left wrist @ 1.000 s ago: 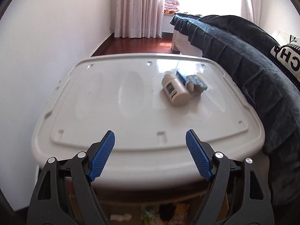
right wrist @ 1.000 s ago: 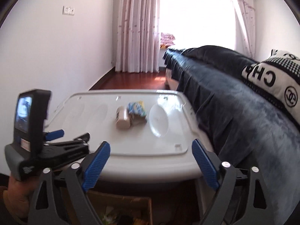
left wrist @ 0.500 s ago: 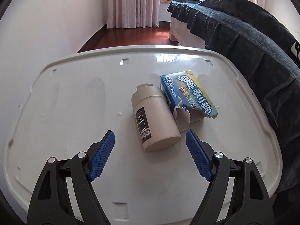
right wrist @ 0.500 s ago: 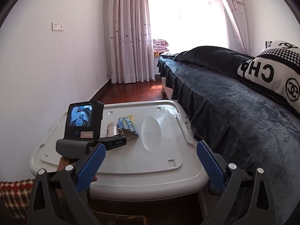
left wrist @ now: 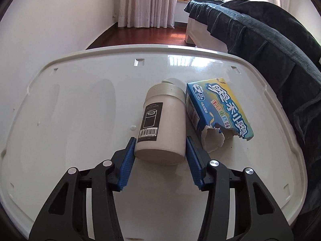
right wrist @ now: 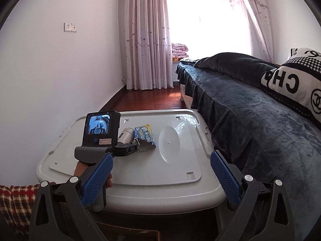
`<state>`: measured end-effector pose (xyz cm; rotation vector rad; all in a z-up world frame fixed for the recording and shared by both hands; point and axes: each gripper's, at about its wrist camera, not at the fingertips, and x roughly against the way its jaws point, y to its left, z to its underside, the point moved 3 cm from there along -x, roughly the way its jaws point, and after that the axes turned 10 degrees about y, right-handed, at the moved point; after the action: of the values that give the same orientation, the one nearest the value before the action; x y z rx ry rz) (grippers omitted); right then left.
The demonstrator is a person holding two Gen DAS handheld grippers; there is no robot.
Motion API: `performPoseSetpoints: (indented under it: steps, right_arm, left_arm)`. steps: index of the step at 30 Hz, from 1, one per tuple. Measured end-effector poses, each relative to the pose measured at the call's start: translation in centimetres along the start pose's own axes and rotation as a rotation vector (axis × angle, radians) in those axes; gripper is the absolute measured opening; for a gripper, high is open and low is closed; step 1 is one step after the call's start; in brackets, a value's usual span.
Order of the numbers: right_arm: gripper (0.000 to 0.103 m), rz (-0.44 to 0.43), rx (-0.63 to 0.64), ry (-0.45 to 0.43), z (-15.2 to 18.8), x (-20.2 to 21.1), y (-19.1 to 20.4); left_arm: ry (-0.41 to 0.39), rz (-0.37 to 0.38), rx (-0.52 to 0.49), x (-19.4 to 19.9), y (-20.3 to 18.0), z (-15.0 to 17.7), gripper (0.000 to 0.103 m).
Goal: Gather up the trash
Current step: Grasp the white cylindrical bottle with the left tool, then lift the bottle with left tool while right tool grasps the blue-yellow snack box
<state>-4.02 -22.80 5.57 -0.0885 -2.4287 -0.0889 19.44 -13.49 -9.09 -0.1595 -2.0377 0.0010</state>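
**Left gripper closing on the first piece of trash**

Two items of trash lie on the white bin lid (left wrist: 80, 120): a pale cylindrical container (left wrist: 162, 124) on its side and, touching its right flank, a torn blue carton (left wrist: 218, 110). Neither has been lifted, so collection appears to be at its first pick, with both items left to remove.

The left gripper (left wrist: 160, 156) straddles the near, bottom end of the container. Its jaws have just been closing, and the blue pads (left wrist: 128, 160) now sit against, or just beside, the container's two sides; firm contact cannot be confirmed, since the container rests on the lid.

The right gripper (right wrist: 160, 180) hangs at the near edge of the lid with its jaws spread wide and nothing between them, well apart from both items.
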Motion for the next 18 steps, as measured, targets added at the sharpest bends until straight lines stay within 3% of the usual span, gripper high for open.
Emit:
performPoseSetpoints:
  steps: [8,18]
  right_arm:
    - [0.096,0.047,0.003,0.038,-0.6,-1.8,-0.7]
    - [0.096,0.085,0.034,0.034,-3.3,-4.8,0.4]
  left_arm:
    - [-0.058,0.008,-0.047,2.4,1.1,0.9,0.047]
    - [-0.074,0.034,-0.016,4.3,3.4,1.7,0.047]
